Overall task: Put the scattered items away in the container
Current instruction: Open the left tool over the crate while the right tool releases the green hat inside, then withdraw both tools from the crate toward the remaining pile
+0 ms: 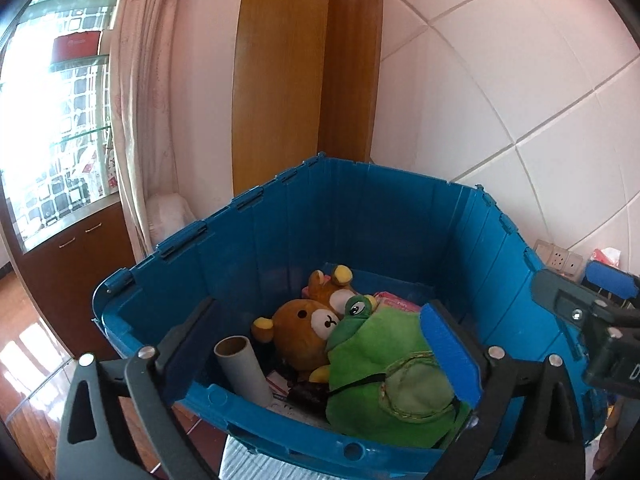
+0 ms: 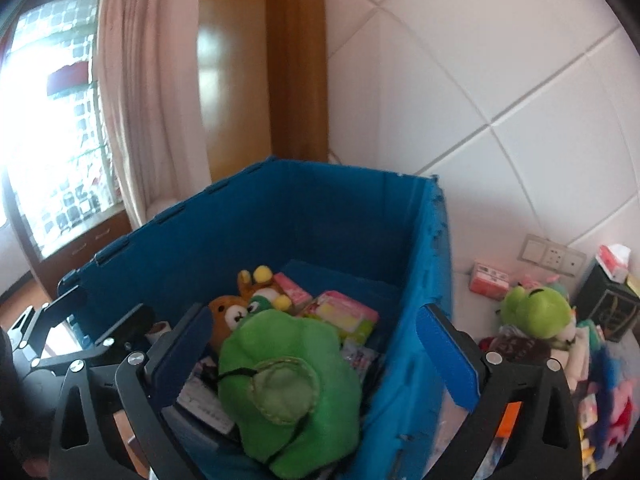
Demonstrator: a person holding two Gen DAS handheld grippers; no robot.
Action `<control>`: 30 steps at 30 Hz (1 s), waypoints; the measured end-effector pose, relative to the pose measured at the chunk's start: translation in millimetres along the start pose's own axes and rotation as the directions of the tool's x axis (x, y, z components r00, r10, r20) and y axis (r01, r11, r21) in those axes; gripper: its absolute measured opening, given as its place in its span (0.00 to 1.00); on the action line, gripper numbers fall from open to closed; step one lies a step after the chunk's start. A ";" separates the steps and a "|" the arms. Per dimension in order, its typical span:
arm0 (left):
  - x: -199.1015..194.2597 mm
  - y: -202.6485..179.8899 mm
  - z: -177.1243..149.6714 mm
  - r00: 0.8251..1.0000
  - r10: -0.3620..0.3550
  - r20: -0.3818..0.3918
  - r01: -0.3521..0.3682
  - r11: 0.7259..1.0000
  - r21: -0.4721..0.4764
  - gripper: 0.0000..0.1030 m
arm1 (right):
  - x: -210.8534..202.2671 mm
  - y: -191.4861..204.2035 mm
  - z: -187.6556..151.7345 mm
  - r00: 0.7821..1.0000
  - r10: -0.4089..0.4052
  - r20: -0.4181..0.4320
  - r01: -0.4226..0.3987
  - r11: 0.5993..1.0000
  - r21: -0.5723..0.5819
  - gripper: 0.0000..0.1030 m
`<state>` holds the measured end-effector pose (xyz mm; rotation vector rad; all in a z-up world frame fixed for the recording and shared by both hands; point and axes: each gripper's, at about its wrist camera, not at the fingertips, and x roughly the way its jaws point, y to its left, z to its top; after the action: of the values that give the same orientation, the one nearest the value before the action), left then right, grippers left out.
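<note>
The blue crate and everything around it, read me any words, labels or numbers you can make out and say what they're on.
"D", cut off at the frame edge: on the right gripper's black body.
Pink packets in the blue crate: print too blurred.
Pink box outside the crate: dark characters, unreadable.
Red sign outside the window: illegible.

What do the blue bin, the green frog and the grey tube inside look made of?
Blue bin: rigid moulded plastic, ribbed walls, slight sheen. Green frog: soft plush fabric, matte, stitched seams. Grey tube: probably cardboard, dull, hollow with a brownish inner wall.

Daylight floods from window [image 1: 52, 120], blown-out glare at left; right view blurred; fisheye-bent edges.
</note>
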<state>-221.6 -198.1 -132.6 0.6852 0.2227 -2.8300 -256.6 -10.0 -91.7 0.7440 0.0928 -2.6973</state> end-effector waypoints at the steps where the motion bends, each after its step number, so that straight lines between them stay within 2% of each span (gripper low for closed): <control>1: -2.0 -3.2 0.1 1.000 -0.005 0.002 0.005 1.000 0.002 0.99 | -5.5 -6.2 -1.0 1.000 -0.002 0.015 0.002 1.000 0.016 1.00; 6: -20.3 -32.2 -0.4 0.998 -0.057 0.034 0.057 0.998 0.020 0.99 | -48.6 -47.5 -5.1 0.990 -0.041 0.132 0.028 0.995 0.097 1.00; 9: -36.3 -64.8 0.4 0.994 -0.087 0.063 0.084 0.995 0.053 0.99 | -82.2 -77.6 -11.0 0.972 -0.100 0.214 0.072 0.989 0.131 1.00; 13: -54.3 -116.0 -0.7 0.981 -0.174 0.080 0.168 0.983 0.071 0.99 | -117.3 -127.4 -22.3 0.953 -0.184 0.241 0.144 0.974 0.173 1.00; 18: -69.3 -200.1 -16.1 0.960 -0.268 0.076 0.255 0.955 0.154 0.99 | -149.2 -207.8 -50.7 0.931 -0.301 0.205 0.246 0.935 0.255 1.00; 21: -73.3 -251.6 -34.2 0.952 -0.304 0.042 0.291 0.939 0.183 0.99 | -161.7 -261.8 -72.7 0.929 -0.337 0.153 0.285 0.915 0.286 1.00; 24: -71.3 -312.9 -62.0 0.950 -0.312 -0.011 0.308 0.929 0.206 0.99 | -171.6 -318.2 -102.0 0.932 -0.351 0.087 0.314 0.905 0.287 1.00; 30: -63.2 -429.7 -129.7 0.933 -0.321 -0.161 0.349 0.918 0.190 0.99 | -200.7 -438.4 -171.0 0.915 -0.403 -0.033 0.392 0.864 0.314 1.00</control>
<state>-217.2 253.0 -176.7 0.9591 0.0563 -3.1739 -161.1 489.4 -148.7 0.8480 -0.2255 -3.1672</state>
